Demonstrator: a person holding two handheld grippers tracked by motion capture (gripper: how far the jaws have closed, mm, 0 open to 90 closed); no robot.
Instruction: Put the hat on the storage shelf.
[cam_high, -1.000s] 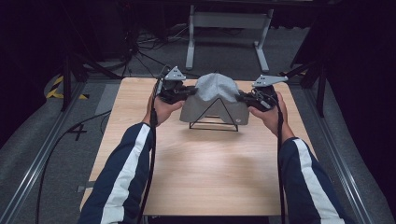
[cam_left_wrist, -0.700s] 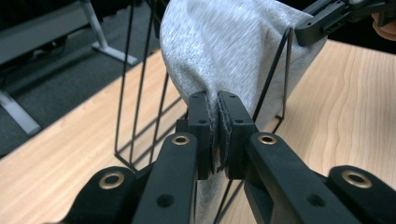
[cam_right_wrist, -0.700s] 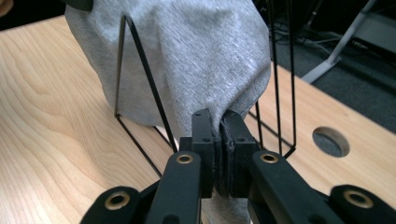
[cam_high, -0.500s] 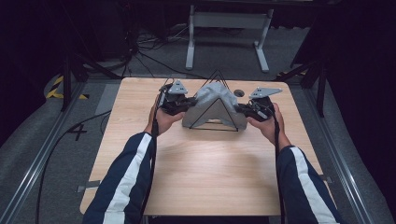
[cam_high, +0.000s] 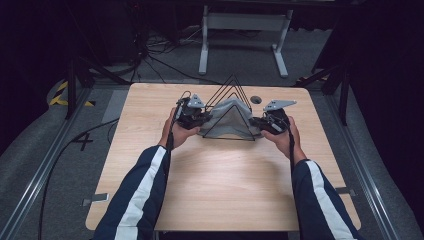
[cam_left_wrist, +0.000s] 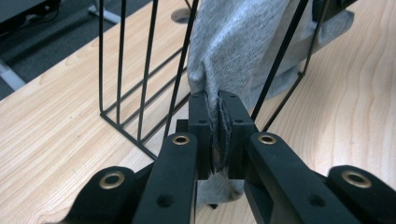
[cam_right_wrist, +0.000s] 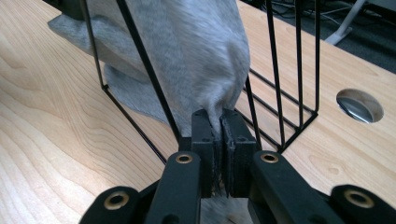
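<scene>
Table (cam_high: 220, 185) of pale wood took up most of the high view, with a round hole (cam_high: 256, 99) near its far edge and grey floor and dark cables beyond it. Two forearms in dark blue sleeves (cam_high: 137, 195) with a white stripe came in from the near side. A black wire rack (cam_high: 231, 107) with a pointed, tent-like top stood on the far half of the table, between the two hands. A grey cloth (cam_high: 227, 117) lay draped over the rack, sagging inside the wires, and one edge spread flat on the wood beside the rack's base. The left gripper (cam_high: 202, 119) sat just at the rack's left side and the right gripper (cam_high: 256, 125) just at its right side, each with a grey three-cornered plate on top. In the left gripper view the left gripper (cam_left_wrist: 219, 128) had its jaws pressed together on a bunched fold of the cloth (cam_left_wrist: 238, 42), with frayed fabric showing in the thin slit between them and the wires of the rack (cam_left_wrist: 144, 70) running past on either side. In the right gripper view the right gripper (cam_right_wrist: 220, 140) likewise pinched a gathered corner of the cloth (cam_right_wrist: 196, 51), close against the rack (cam_right_wrist: 280, 93), with the hole (cam_right_wrist: 359, 105) off to one side
</scene>
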